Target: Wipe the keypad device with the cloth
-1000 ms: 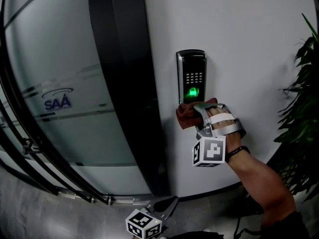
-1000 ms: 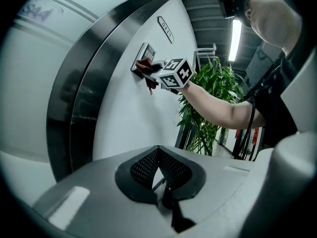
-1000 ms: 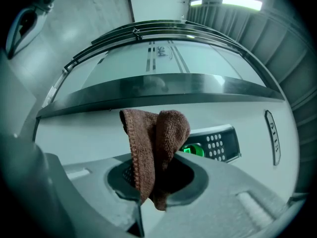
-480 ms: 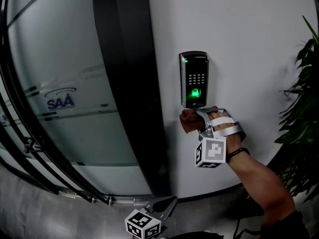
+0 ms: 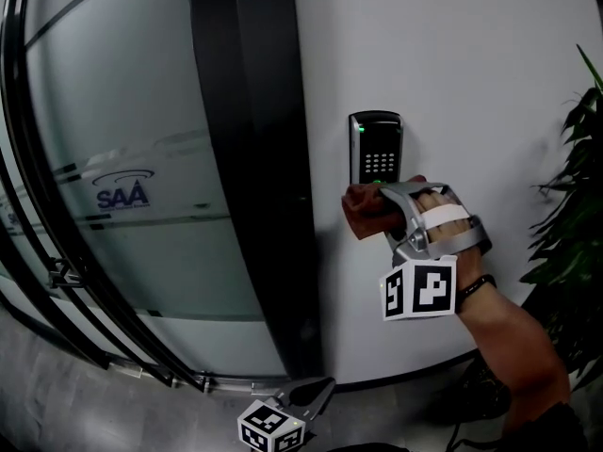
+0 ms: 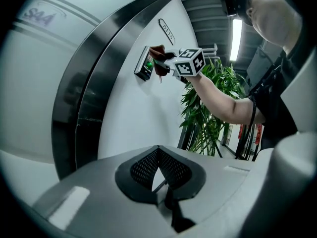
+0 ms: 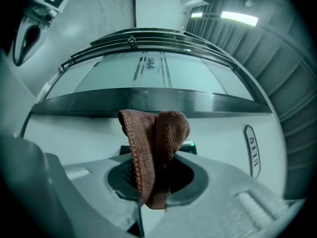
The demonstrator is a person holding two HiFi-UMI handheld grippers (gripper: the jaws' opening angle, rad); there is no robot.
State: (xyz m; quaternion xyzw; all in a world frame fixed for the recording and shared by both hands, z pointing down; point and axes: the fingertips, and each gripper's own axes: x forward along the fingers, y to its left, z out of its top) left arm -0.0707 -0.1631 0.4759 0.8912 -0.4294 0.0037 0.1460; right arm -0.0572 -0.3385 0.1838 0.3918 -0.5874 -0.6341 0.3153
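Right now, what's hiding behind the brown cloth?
The cloth, held by the right gripper, covers the bottom of the keypad device on the wall. Its buttons show above; the lower part is hidden.

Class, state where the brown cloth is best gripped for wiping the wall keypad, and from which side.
Probably the cloth at its gathered end, as the right gripper pinches it, facing the wall: the rounded fold then projects toward the keypad device.

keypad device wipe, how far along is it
Done: the cloth is clamped in the tongs of the right gripper. In hand: it covers the lower part of the keypad device, so wiping looks under way. Left: the uncovered keys above. The left gripper hangs idle, shut.
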